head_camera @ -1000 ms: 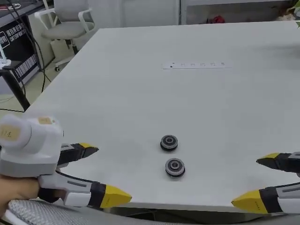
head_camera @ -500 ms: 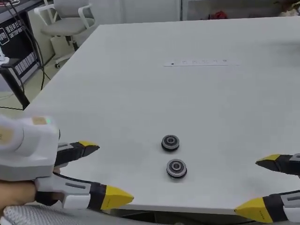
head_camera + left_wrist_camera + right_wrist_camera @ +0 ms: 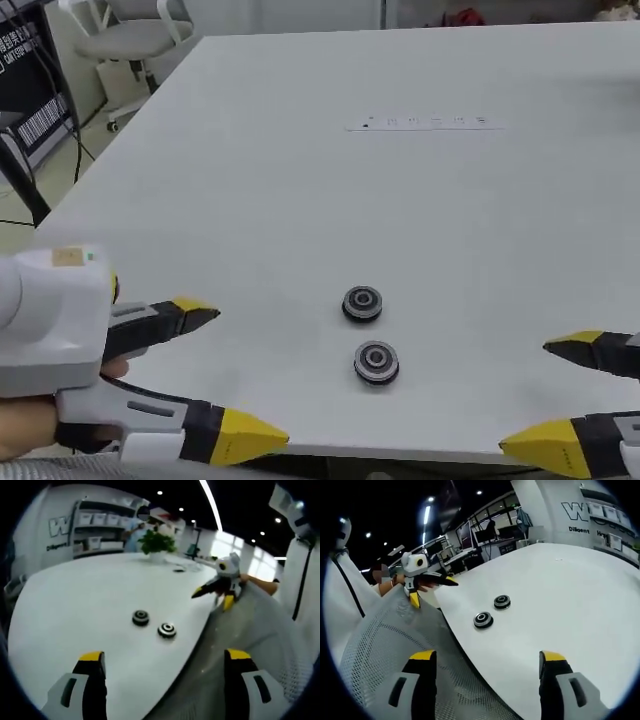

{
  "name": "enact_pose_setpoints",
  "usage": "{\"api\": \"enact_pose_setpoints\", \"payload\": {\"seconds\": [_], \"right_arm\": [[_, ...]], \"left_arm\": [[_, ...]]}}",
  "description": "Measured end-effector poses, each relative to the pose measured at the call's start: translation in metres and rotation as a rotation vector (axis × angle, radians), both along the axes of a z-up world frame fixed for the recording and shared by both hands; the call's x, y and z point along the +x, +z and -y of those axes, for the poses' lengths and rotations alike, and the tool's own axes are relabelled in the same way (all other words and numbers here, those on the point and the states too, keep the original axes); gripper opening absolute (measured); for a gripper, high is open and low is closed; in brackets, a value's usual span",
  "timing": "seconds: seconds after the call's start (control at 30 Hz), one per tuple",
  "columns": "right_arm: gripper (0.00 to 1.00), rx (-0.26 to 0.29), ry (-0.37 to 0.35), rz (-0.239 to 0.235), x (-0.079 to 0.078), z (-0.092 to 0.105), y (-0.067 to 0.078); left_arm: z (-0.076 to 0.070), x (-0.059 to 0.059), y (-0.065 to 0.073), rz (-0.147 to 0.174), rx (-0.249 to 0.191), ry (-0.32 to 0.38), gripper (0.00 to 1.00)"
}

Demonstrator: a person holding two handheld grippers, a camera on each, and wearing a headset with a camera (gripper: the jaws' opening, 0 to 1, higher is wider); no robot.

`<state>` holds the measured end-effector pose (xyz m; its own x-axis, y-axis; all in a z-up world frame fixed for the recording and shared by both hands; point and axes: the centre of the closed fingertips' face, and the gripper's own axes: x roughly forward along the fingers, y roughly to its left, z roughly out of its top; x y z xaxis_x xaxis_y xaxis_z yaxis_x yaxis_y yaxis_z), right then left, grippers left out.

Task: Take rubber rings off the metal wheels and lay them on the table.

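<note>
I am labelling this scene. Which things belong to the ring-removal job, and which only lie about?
Job: near wheel, far wheel, table, left gripper, right gripper.
Lying about: white strip on the table, office chair, potted plant.

**Off-task items around the bench**

A white office chair (image 3: 125, 35) stands far ahead of the left claw (image 3: 240, 373) and off to its left, near a black barcode panel (image 3: 40, 120). A pale printed strip (image 3: 425, 123) lies well ahead of both claws (its marks too small to read). In the left gripper view a potted plant (image 3: 157, 544) sits far ahead of that claw. Grey mesh (image 3: 395, 630) spreads beneath the right claw (image 3: 486, 655).
</note>
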<state>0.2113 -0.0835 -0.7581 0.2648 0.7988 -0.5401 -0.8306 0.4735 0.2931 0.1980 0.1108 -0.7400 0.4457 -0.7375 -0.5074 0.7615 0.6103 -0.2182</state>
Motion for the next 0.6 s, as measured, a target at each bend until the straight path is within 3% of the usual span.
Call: {"api": "enact_pose_setpoints", "payload": {"seconds": [0.17,0.33,0.4,0.5,0.6], "right_arm": [[0.81,0.001,0.024,0.011,0.0,-0.003,0.004],[0.8,0.0,0.036,0.029,0.004,-0.003,0.011],[0.8,0.023,0.029,0.038,0.008,-0.004,0.021],[0.79,0.121,0.011,0.078,0.017,-0.01,0.051],[0.79,0.139,0.016,0.122,0.023,-0.01,0.072]], "left_arm": [[0.007,-0.001,0.012,0.011,0.002,-0.04,1.0],[0.017,0.003,0.042,0.065,-0.03,-0.08,1.0],[0.019,0.005,0.051,0.091,-0.031,-0.091,1.0],[0.027,0.009,0.07,0.134,-0.049,-0.11,1.0],[0.035,0.01,0.086,0.169,-0.068,-0.131,1.0]]}}
